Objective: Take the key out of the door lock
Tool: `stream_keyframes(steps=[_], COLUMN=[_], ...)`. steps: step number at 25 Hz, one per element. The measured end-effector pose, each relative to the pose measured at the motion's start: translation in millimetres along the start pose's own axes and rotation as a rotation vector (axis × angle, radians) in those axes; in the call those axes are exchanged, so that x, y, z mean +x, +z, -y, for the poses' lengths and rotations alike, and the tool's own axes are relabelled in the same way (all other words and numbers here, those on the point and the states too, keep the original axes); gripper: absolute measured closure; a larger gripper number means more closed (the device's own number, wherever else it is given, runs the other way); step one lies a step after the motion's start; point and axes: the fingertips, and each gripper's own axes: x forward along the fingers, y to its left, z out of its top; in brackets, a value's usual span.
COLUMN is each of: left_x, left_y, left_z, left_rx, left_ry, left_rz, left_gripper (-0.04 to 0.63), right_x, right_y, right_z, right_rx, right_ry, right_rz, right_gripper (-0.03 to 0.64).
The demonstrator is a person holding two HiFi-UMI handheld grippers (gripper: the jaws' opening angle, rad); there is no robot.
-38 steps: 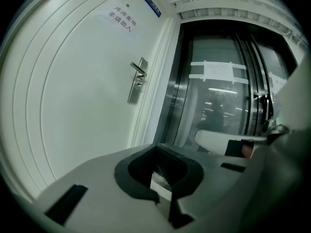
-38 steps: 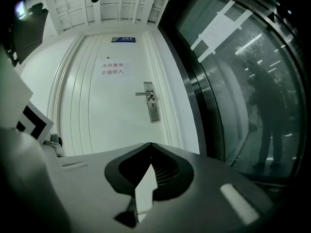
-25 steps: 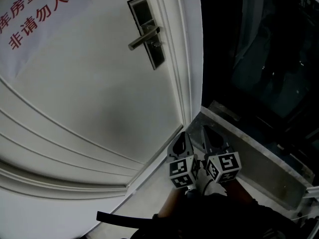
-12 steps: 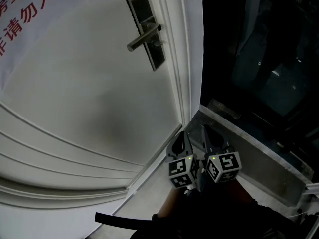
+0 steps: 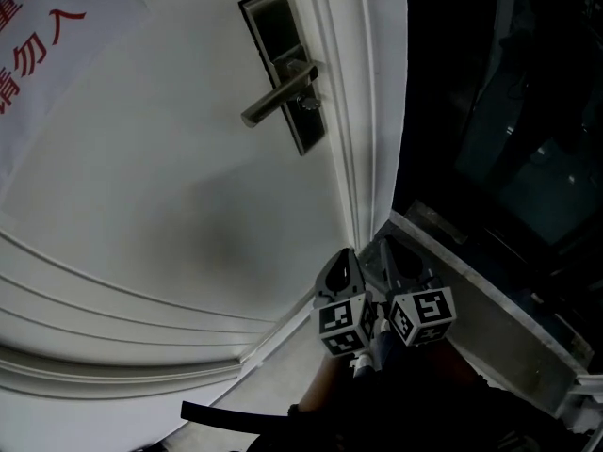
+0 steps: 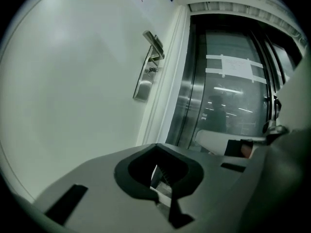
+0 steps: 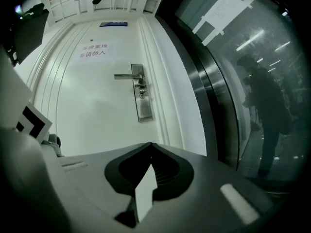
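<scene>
Left tool (image 6: 156,147) and right tool (image 7: 150,145) are held shut, empty, well below the door handle (image 7: 129,75): key (image 7: 141,94) judged unapproached.

Open air lies between the left gripper (image 5: 345,257) and right gripper (image 5: 388,248), low by the door (image 5: 170,215) foot, and the lock plate (image 5: 273,26) above. The handle (image 5: 278,94) juts out just over the key (image 5: 309,104), blocking the way in from above. The raised frame (image 5: 363,111) crowds the right side, with a glass wall (image 5: 509,139) beyond.
</scene>
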Motion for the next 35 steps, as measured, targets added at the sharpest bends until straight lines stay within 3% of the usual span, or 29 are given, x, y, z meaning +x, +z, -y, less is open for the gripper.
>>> stream_keyframes(steps=[13,23,35], left_x=[68,88,101], left_y=[32,44,78], left_z=[2,-1,-11], left_rx=[-0.013,-0.012,0.029], left_ry=[0.089,0.167,0.121], left_rz=[0.023,0.060,0.098], left_gripper=[0.595,0.595,0.595], right_x=[69,90,110], right_y=[24,44,74], right_z=[41,46,33], right_rx=[0.011,0.031,0.007], right_ry=[0.099,0.238,0.256], right_rz=[0.004,0.068,0.146], right_gripper=[0.615,0.615,0.615])
